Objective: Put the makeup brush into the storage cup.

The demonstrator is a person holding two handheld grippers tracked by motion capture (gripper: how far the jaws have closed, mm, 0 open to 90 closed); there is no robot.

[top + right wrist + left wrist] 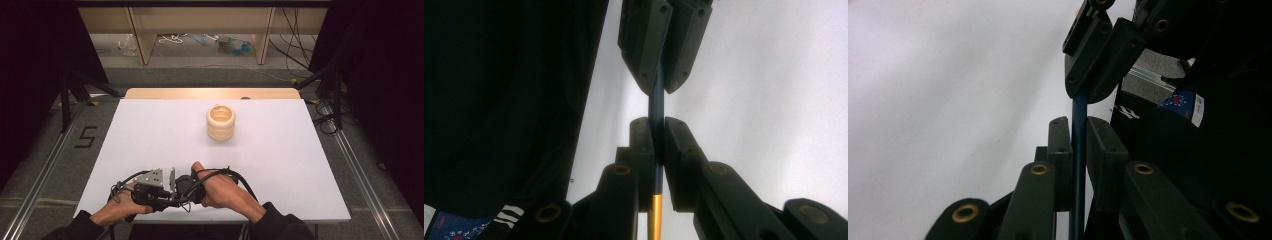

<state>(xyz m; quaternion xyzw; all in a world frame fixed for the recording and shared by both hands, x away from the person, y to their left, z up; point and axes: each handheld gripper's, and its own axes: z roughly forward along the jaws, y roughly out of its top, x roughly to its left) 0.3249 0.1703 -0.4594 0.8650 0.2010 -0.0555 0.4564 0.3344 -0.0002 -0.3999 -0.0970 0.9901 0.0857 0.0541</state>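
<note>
I have both grippers nose to nose at the near edge of the white table (pixel 280 165), my left gripper (pixel 1078 145) and my right gripper (pixel 658 145) each closed tight on the same thin blue rod (pixel 655 102), which turns yellow at one end. The other gripper's jaws clamp it just ahead of mine in each gripper view. The cream ribbed cup (pixel 220 122) stands upright well beyond my hands, toward the far edge

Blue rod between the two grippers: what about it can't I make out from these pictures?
- Blue rod, right gripper view: both ends hidden, one behind the far jaws, the gold end cut off by the bottom edge.
- High view: hands and grippers cover it.
- Cream holder: inside too small to tell.
</note>
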